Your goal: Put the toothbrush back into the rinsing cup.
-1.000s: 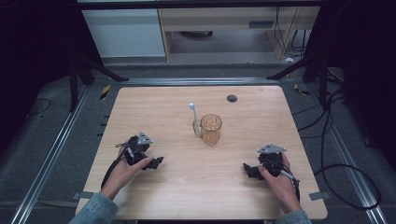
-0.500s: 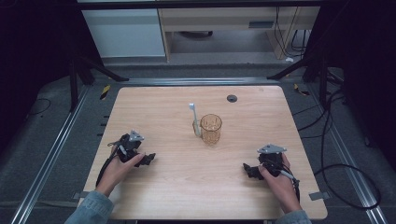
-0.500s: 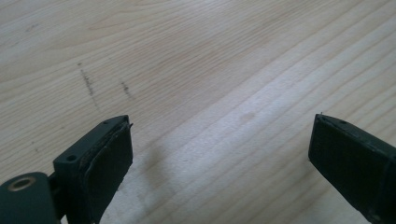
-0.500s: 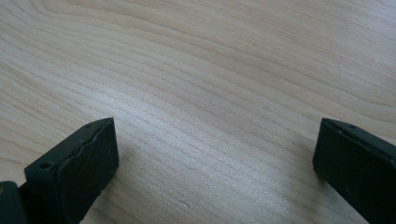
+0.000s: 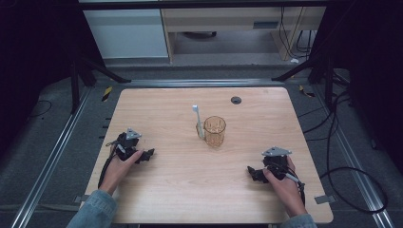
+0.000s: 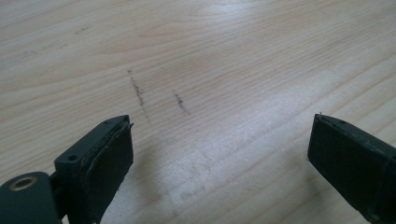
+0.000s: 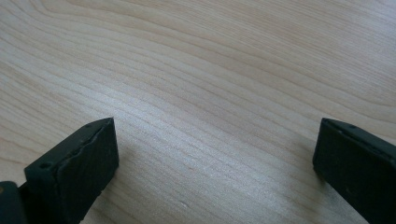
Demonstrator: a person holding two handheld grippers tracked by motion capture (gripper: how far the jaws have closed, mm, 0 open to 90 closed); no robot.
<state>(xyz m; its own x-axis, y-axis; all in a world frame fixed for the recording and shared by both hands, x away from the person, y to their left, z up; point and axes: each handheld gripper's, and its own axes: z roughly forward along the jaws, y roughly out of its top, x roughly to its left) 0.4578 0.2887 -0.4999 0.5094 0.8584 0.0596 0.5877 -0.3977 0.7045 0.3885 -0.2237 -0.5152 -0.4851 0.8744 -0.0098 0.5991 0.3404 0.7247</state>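
High view: both claws, left (image 5: 148, 154) and right (image 5: 252, 172), rest low, gaping.

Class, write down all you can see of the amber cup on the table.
The amber cup is see-through, glass or plastic by its look, with a faintly patterned wall. It stands upright, mouth open, near the middle of the wooden table. A white toothbrush lies right against its left side. Both grippers are well away from it.

Lab: wooden table (image 5: 171, 190) on metal frame (image 5: 52, 156), trailing cables (image 5: 342, 142), dark surround.
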